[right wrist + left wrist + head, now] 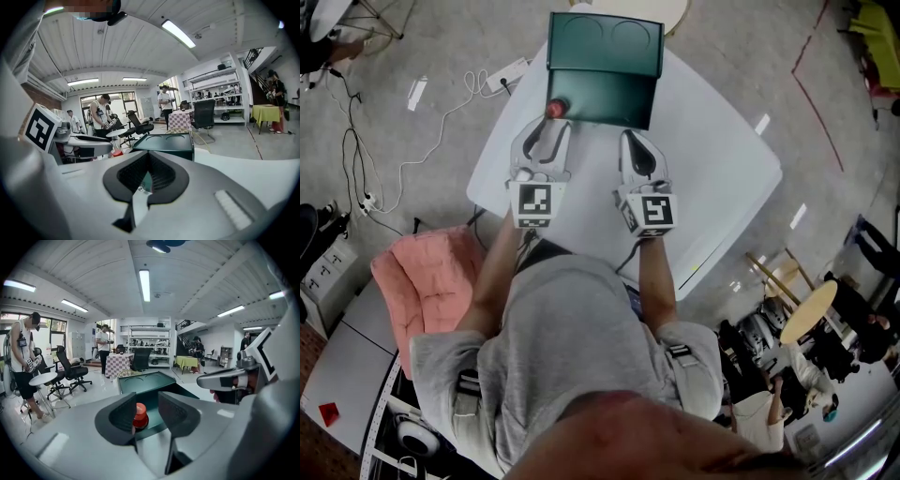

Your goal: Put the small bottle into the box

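- Cables [441, 122] on the floor and a pink padded chair [427, 281] sit left of my white desk [712, 169].
- Left tool [548, 129] is released, its jaws apart and touching nothing.
- Just beyond it, the small bottle [139, 414] stands in the near left corner of the green box [609, 98].
- Right tool [634, 141] is clenched and empty, just near the box.
- The box is rigid and rectangular, and its open lid [605, 42] has two round recesses; the bottle's cap is red.

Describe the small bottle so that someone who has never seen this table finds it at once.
On the white table stands a dark green box with its lid open. At the box's corner closest to the left gripper, right by that gripper's tips, is the small bottle. Its red cap is the only red thing on the table, bright against the green box and the grey jaws.
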A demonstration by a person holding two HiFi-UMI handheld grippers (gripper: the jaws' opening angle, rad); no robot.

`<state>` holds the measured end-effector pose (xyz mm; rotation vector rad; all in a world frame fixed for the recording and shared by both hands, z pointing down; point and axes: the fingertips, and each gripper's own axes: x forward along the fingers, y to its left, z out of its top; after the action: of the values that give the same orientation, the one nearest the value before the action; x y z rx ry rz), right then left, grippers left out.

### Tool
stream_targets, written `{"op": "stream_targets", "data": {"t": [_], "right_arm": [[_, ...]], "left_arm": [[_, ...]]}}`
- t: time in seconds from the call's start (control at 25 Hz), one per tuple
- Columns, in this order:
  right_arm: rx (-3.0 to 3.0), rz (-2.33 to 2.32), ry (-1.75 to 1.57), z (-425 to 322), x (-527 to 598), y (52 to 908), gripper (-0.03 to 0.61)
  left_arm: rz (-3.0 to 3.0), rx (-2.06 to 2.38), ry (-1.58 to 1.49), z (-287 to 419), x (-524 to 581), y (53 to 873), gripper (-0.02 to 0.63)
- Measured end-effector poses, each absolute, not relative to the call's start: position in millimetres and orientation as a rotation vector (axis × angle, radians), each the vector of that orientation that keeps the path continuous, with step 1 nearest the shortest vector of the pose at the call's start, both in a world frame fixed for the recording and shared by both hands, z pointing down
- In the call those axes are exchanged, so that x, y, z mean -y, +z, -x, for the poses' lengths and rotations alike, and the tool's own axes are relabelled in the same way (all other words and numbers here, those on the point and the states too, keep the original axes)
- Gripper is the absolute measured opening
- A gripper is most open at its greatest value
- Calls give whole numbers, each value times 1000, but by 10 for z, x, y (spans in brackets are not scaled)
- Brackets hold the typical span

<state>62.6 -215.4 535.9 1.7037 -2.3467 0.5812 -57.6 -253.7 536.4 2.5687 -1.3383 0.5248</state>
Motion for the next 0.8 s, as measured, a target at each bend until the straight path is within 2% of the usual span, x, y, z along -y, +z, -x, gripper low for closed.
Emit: {"op": "stream_targets", "data": {"t": [0.8], "right_arm": [[2419,-1764,454,-520,1557,4639,3]], "left_arm": [[-2547,1412,459,819,1789,4744,44]]}}
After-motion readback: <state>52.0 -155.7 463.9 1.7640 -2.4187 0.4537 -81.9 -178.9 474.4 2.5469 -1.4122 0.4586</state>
